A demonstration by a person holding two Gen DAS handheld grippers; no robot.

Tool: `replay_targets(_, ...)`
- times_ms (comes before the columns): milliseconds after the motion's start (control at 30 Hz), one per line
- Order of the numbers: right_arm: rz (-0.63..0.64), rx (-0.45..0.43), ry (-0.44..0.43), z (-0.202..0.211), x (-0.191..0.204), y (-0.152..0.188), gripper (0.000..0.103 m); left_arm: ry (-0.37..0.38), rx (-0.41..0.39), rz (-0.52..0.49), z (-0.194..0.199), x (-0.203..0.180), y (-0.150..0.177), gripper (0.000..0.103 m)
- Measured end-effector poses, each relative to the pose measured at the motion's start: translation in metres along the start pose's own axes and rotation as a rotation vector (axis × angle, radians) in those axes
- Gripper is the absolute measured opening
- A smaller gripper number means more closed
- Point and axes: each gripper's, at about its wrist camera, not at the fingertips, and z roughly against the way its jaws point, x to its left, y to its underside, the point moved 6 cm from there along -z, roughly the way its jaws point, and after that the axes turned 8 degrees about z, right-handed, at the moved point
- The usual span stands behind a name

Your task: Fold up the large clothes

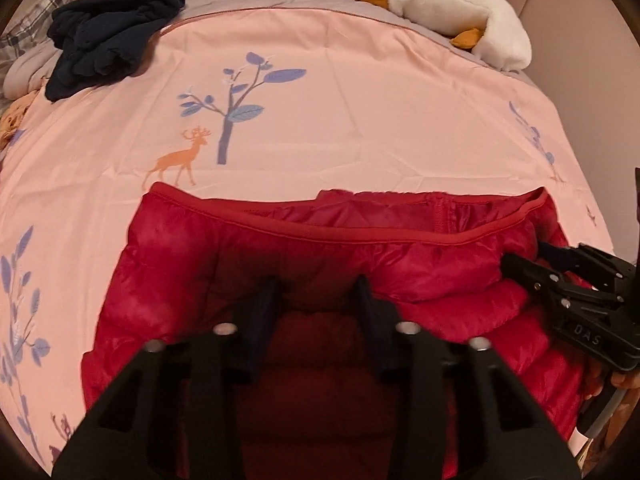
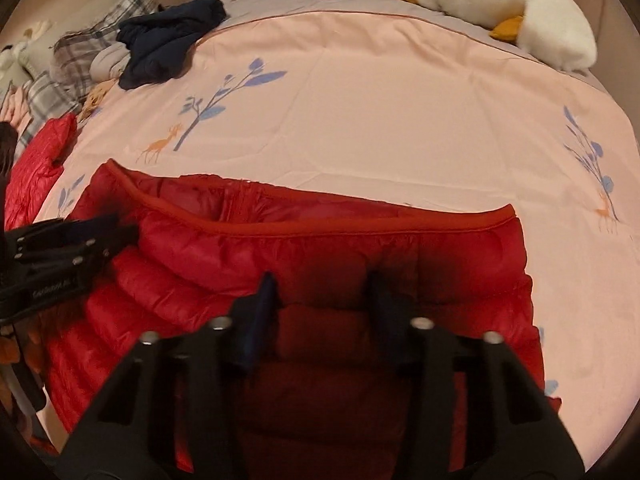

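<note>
Red puffer jacket (image 1: 420,268) lies across lower half of both views on the pink bedspread (image 1: 360,100), its bound hem edge running left-right mid-frame. Left gripper (image 1: 318,292) at bottom centre of the left-wrist view: fingers apart, puffy fabric between them, not clamped as far as I can tell. Right gripper (image 2: 320,292) same in its own view, fingers apart over the quilting just below the hem. Looks like a fold stage w/ both tools abt to grab. To do it well: bite thru both layers near the hem, not just the slippery top shell; close both sides evenly, lift together, keep the edge taut so the fill doesn't bunch. Navy garment (image 1: 116,36) upper left and white plush toy (image 1: 460,4) upper right are well apart from the jacket, so there's room to fold toward frame top.
</note>
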Motion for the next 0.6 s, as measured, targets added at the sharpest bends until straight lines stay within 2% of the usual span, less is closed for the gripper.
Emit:
replay_targets(67,0.0,-0.027,-0.003,0.004,-0.001,-0.005,0.014,-0.001,-0.014,-0.001,0.0,-0.001,-0.004,0.019)
replay_targets(167,0.016,-0.068,0.029,0.01,0.001,-0.018,0.011,-0.009,-0.036,0.0,0.001,-0.003,-0.014,0.017)
replay_targets(267,-0.005,-0.111,0.035,0.014,-0.002,-0.027,0.011,-0.027,-0.053,-0.005,0.001,-0.005,-0.021,0.017)
replay_targets(400,-0.02,-0.073,0.042,-0.004,-0.004,-0.023,0.012,-0.036,-0.048,-0.002,-0.006,-0.003,-0.023,0.017)
replay_targets(500,-0.011,-0.056,0.049,-0.012,-0.003,-0.02,0.015,-0.054,-0.05,-0.015,-0.009,-0.004,-0.022,0.018)
replay_targets(600,-0.025,-0.061,0.051,-0.008,-0.005,-0.021,0.023,-0.063,-0.059,-0.019,-0.006,-0.003,-0.022,0.019)
